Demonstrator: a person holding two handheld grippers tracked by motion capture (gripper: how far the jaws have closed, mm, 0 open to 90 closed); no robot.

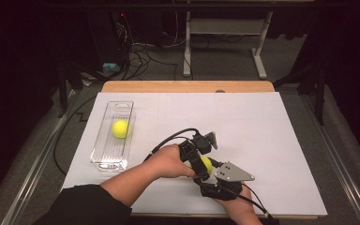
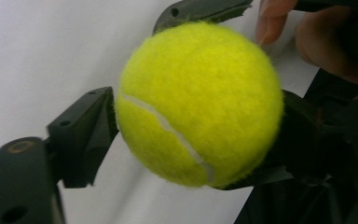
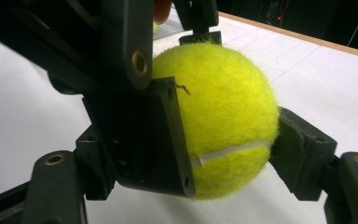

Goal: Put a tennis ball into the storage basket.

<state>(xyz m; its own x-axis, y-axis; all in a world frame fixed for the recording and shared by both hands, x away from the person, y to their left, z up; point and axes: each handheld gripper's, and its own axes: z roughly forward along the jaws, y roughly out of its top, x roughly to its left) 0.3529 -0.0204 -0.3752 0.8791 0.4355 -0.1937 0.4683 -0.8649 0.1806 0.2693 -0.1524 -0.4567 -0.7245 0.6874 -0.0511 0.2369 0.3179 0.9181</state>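
High view alone shows a second ball (image 1: 120, 129) in the clear tray (image 1: 99, 157).

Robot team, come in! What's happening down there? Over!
Both tongs, left and right, clamp one fuzzy yellow tennis ball. Second yellow ball sits in clear plastic tray. Nothing blocking.

light: bright on white table (image 1: 262, 122), dark surroundings | shadows: soft | blur: close jaws slightly soft in gripper views
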